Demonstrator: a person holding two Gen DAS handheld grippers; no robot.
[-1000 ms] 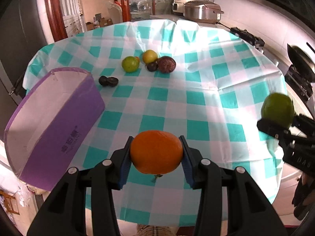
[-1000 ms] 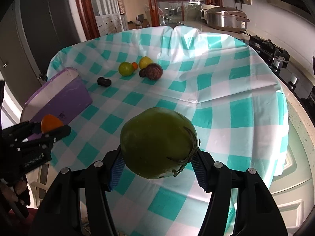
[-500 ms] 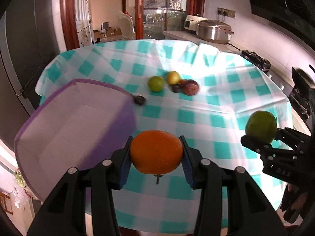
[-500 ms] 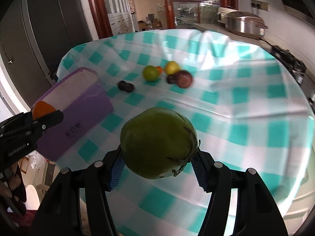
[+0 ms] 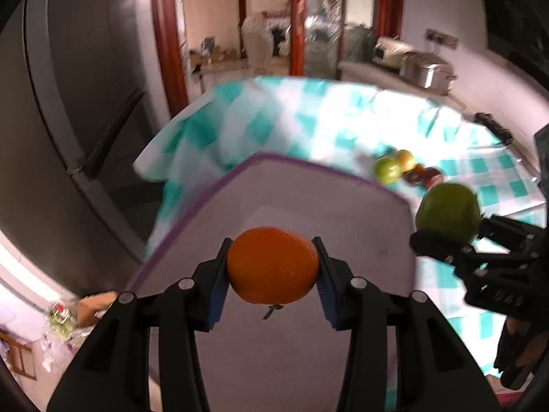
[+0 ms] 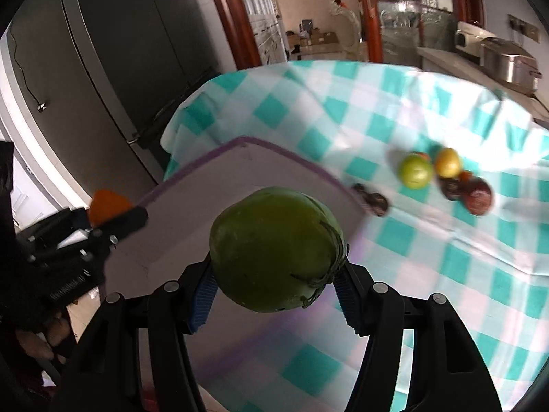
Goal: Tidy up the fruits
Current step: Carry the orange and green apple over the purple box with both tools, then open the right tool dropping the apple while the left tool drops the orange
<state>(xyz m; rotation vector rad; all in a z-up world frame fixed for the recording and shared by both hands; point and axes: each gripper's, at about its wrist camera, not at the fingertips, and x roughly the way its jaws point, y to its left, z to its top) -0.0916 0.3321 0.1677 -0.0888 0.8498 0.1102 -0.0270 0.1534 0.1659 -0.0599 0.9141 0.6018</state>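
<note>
My left gripper (image 5: 272, 267) is shut on an orange (image 5: 272, 265) and holds it over the open purple-rimmed box (image 5: 308, 213). My right gripper (image 6: 274, 274) is shut on a large green fruit (image 6: 274, 249) and holds it over the box's right side (image 6: 219, 199). In the left wrist view the green fruit (image 5: 447, 211) shows at the right above the box rim. In the right wrist view the orange (image 6: 108, 204) shows at the left. The box inside looks pale and bare.
On the checked tablecloth (image 6: 429, 240) lie a small green fruit (image 6: 415, 171), a yellow fruit (image 6: 447, 162), a dark red fruit (image 6: 478, 196) and small dark fruits (image 6: 372, 199). A dark fridge (image 6: 120, 68) stands left of the table. A metal pot (image 6: 507, 63) sits on the counter behind.
Both grippers have moved left with their fruits, from over the tablecloth to over the purple box. The box now fills the view under both fruits.
</note>
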